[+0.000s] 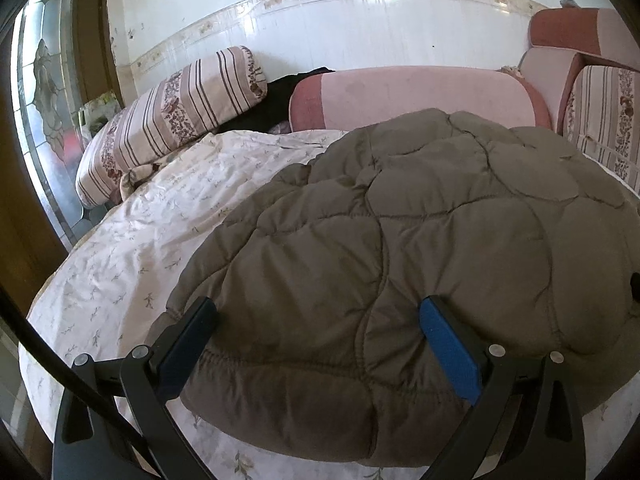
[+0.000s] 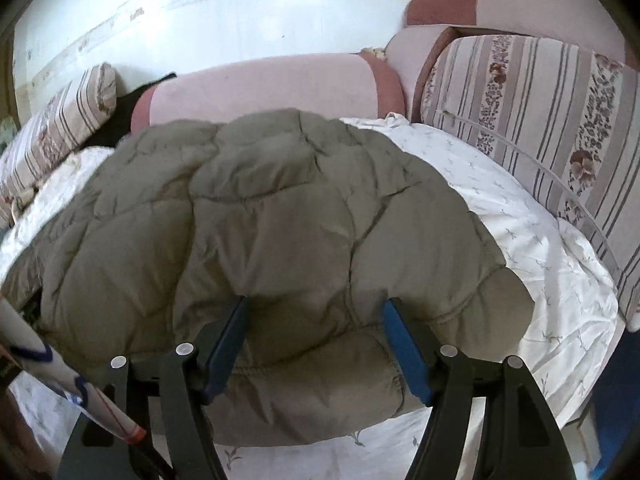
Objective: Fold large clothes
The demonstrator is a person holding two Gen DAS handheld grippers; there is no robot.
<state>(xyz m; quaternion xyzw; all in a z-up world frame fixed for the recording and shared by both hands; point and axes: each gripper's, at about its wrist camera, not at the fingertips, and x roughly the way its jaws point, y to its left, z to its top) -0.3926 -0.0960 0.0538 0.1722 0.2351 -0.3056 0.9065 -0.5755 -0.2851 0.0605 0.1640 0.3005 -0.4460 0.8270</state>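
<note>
A brown quilted puffer jacket lies spread on the white floral bedsheet. In the left wrist view my left gripper stands open over the jacket's near left part, its blue pads wide apart with the padded hem between them. My right gripper is open too, astride the jacket's near right corner; its fingertips rest against the puffy fabric without pinching it. Which part of the jacket lies underneath is hidden.
A striped floral pillow lies at the back left, a pink bolster along the tiled wall, and striped cushions at the right. A dark cloth sits behind the bolster. A glass door is far left. A sleeve shows lower left.
</note>
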